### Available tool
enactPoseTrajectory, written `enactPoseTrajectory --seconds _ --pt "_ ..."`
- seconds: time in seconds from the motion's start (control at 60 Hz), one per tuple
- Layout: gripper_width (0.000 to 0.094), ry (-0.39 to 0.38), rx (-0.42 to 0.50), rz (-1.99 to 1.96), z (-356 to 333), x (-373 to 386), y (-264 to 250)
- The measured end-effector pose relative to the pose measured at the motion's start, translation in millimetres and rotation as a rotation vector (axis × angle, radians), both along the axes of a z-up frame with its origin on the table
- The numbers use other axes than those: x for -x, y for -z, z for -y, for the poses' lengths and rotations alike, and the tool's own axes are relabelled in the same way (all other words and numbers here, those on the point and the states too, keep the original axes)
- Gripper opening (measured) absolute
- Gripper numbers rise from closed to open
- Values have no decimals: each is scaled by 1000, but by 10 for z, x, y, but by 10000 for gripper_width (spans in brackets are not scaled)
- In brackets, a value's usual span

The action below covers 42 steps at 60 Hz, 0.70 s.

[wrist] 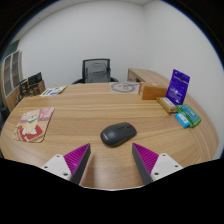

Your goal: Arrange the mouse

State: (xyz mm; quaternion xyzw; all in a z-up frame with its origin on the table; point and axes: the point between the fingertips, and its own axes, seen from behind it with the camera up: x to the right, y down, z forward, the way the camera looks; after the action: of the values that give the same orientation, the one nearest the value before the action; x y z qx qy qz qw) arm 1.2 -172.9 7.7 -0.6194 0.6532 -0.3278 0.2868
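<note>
Spread wide, my gripper hovers just short of the mouse on the table. It lies angled ahead, so I judge I'm lining up to grasp it.

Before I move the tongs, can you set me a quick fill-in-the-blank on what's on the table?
1. The mouse is ____ in colour.
2. The tongs stand ____, gripping nothing.
3. The mouse lies just ____ of the fingers.
4. Beyond the table stands an office ____.

Missing words: black; open; ahead; chair
</note>
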Motion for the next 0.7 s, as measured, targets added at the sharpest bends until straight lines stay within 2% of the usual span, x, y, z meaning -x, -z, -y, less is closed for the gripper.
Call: enactPoseTrajectory --seconds 0.483,0.7 --pt "872 2 -29 -26 45 -686 228" --pt "871 -31 -26 -29 -46 -1044 254"
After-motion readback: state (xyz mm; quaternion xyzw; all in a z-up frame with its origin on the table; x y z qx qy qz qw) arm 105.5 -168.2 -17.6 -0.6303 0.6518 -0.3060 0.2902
